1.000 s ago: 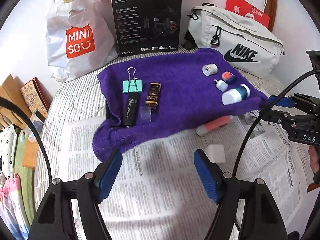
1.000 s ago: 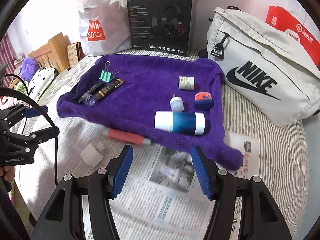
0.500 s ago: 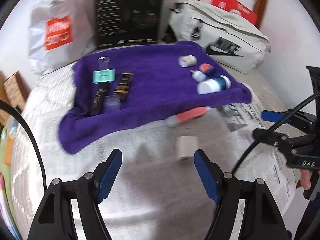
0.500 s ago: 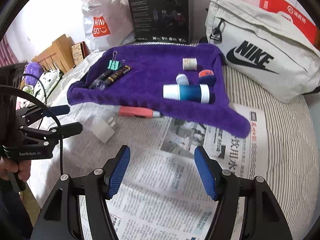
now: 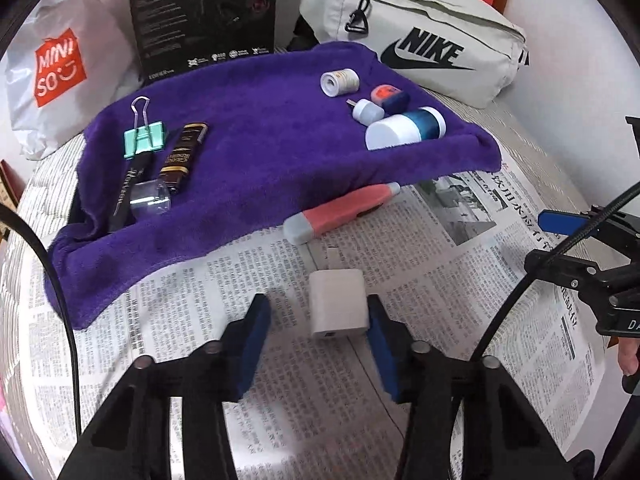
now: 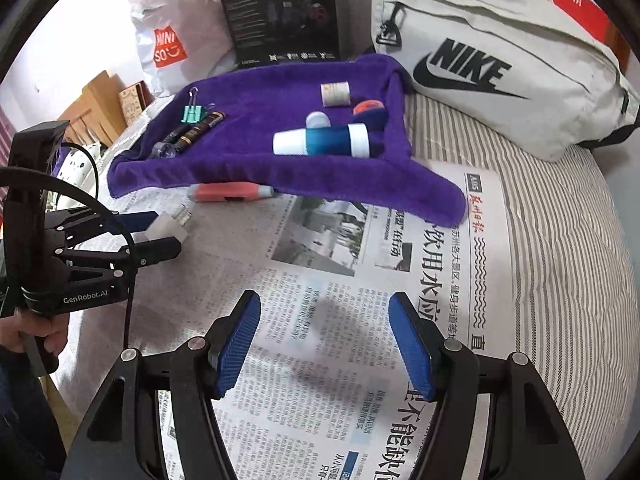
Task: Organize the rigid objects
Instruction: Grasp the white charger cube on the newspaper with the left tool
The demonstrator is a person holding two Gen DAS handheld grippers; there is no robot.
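Lying on printed newspaper (image 5: 440,264) spread over a striped bed (image 6: 560,216), a small white charger block (image 5: 338,306) with rounded corners and smooth plastic faces is framed by the left claw (image 5: 320,336), whose ribbed blue pads stand apart; the right pad is seen just beside the block, though contact cannot be judged, and a clear gap is left on the other side. The right claw (image 6: 324,344) is held apart as well, over bare newsprint, with nothing between its pads. A soft, fuzzy purple towel (image 5: 260,128) is draped behind, and sorted items are carried on it: a mint binder clip (image 5: 144,142), a dark pen-like stick (image 5: 128,188), a brown-and-gold tube (image 5: 182,156) and a clear cap (image 5: 150,202) on one side; a white-and-teal cylinder (image 5: 404,128), a short white spool (image 5: 339,82), a small pale bottle (image 5: 368,111) and a red-topped blue piece (image 5: 390,96) on the other. A coral utility knife (image 5: 340,210) (grey at both ends) is found at the towel's front edge, on the paper. A canvas Nike bag (image 5: 420,36), a black box (image 5: 204,16) and a crinkled Miniso bag (image 5: 56,68) are ranged along the back.
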